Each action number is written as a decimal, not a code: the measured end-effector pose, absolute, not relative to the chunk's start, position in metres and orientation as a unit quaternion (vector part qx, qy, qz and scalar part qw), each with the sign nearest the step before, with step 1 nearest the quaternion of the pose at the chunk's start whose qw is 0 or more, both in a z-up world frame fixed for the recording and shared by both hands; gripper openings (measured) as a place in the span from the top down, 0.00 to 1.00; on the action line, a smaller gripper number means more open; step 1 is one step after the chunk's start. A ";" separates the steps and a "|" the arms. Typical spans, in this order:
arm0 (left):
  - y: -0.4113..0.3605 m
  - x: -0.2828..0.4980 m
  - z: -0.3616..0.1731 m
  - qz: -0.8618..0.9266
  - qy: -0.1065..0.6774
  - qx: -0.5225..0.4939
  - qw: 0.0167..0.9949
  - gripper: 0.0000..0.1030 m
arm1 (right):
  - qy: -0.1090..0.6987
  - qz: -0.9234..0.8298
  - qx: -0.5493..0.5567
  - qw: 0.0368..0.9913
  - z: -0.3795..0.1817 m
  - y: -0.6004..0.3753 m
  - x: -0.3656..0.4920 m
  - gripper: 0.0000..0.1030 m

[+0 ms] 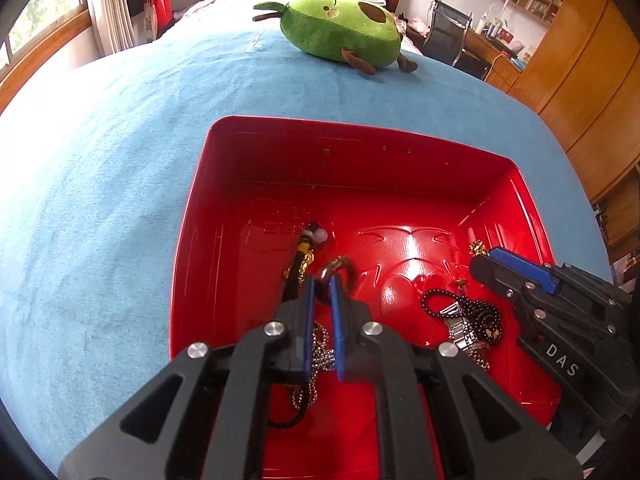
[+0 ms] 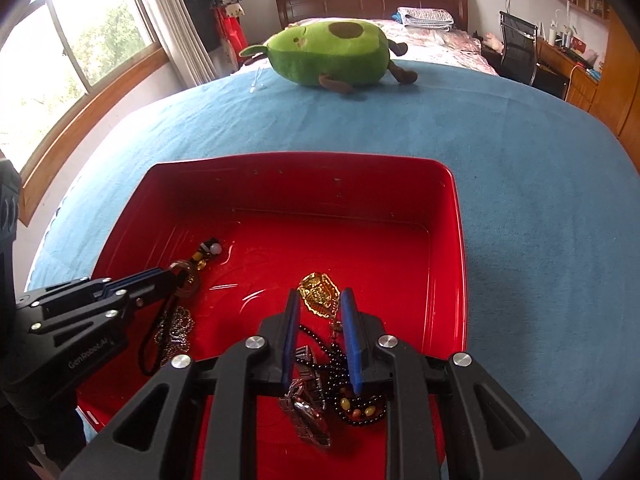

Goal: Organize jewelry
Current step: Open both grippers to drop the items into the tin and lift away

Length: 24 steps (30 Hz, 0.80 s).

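Red tray (image 1: 208,184) on bed holds all visible jewelry, tangled, unsorted; sorting barely begun

Left gripper (image 1: 325,286) jaws pinching brown ring (image 1: 340,266)

Right gripper (image 2: 320,306) jaws part spread, gold pendant (image 2: 318,294) between tips, contact unclear; watch (image 2: 306,404), black beads (image 2: 340,364) beneath

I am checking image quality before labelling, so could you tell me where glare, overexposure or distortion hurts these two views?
Left wrist view: glare streaks on the tray floor, blanket washed out at left, fisheye bulges the bed. Right wrist view: window blown out at upper left, softer tray reflections, jewelry sharp, edges vignetted.
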<state>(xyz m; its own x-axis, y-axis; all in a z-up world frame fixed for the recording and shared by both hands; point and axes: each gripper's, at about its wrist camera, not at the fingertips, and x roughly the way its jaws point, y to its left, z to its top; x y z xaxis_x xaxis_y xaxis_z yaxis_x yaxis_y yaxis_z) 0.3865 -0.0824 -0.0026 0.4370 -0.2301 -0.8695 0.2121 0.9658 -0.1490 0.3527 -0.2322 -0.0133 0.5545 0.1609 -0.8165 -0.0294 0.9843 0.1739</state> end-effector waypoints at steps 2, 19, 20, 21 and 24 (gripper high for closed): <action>-0.084 0.387 -0.002 -0.131 0.515 -0.007 0.847 0.84 | 0.467 0.055 0.071 0.880 -0.013 -0.233 0.355 0.79; -0.073 0.356 0.040 -0.124 0.449 -0.017 0.884 0.24 | 0.405 0.027 0.057 0.912 0.026 -0.236 0.317 0.33; -0.072 0.353 0.044 -0.123 0.445 -0.019 0.887 0.21 | 0.399 0.024 0.057 0.915 0.030 -0.238 0.311 0.26; -0.070 0.348 0.050 -0.122 0.437 -0.024 0.891 0.20 | 0.393 0.020 0.057 0.917 0.033 -0.239 0.307 0.20; -0.067 0.335 0.064 -0.112 0.416 -0.017 0.903 0.15 | 0.375 -0.003 0.037 0.926 0.043 -0.241 0.290 0.19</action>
